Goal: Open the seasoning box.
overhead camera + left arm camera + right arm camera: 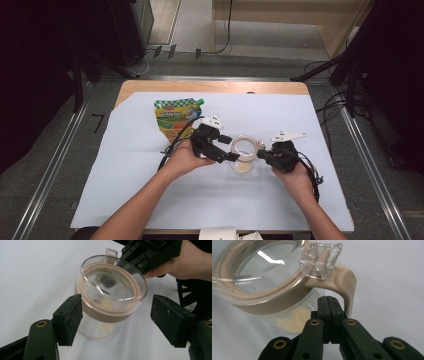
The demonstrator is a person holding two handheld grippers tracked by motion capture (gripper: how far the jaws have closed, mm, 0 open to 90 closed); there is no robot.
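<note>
On the white-covered table [150, 200], the clear jar [100, 327] stands between both hands with its lid [113, 281] on, a little pale powder at the bottom. The left tongs [116, 320] are spread around the lid band, pads not pressing. The right tongs [329, 307], pressed together, sit just under the beige handle [348, 287], so I judge the opening is yet to be done.

Looks like a lab or recording studio setup, not anyone's kitchen. The wooden table [150, 86] is covered with a plain white sheet [280, 200] and stands on grey carpet, with metal floor rails [47, 185] running down both sides. Black tripod legs [350, 60] and stands crowd the dark edges, and loose cables [330, 107] snake over the floor — gear everywhere. A wooden partition [280, 10] sits at the back — bare, staged, built for filming.
</note>
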